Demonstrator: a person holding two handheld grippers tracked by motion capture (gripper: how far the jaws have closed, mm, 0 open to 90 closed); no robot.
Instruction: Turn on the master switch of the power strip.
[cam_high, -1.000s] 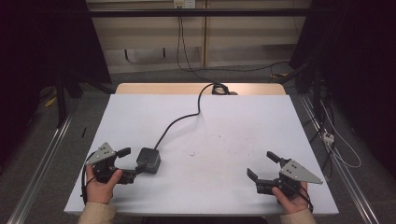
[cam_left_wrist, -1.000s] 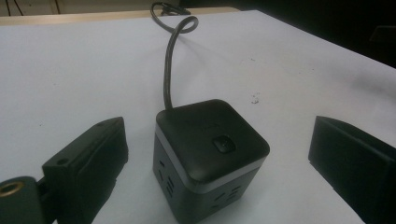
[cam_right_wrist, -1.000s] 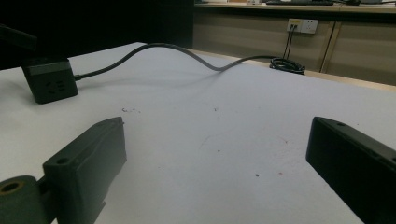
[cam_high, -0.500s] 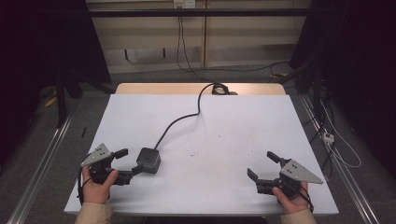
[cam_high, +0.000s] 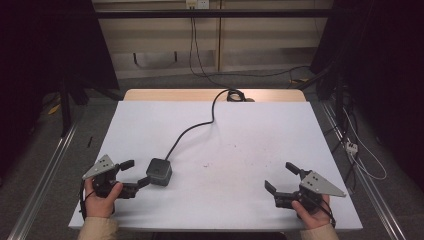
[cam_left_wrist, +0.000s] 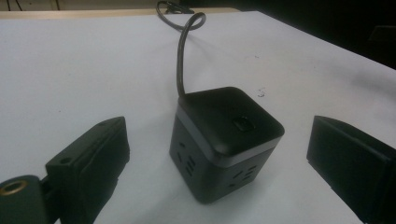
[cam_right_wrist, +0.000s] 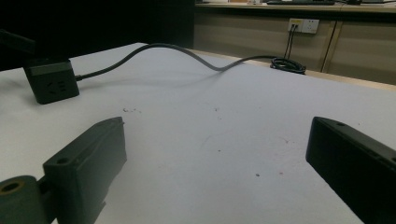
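Since the earlier frames, left gripper (cam_high: 136, 173) has drawn back toward the tabletop's left front corner; jaws spread, flanking but clear of the black cube-shaped power socket (cam_high: 159, 171), which sits near that corner, its grey cable (cam_high: 192, 128) running to the far edge. Right gripper (cam_high: 283, 177) unmoved near the front right corner, jaws apart, holding nothing.

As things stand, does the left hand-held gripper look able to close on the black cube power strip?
Probably yes. The left hand-held gripper is open, and the cube power strip sits just ahead between its jaws on bare table. Its cable trails off the far side, leaving the way free.
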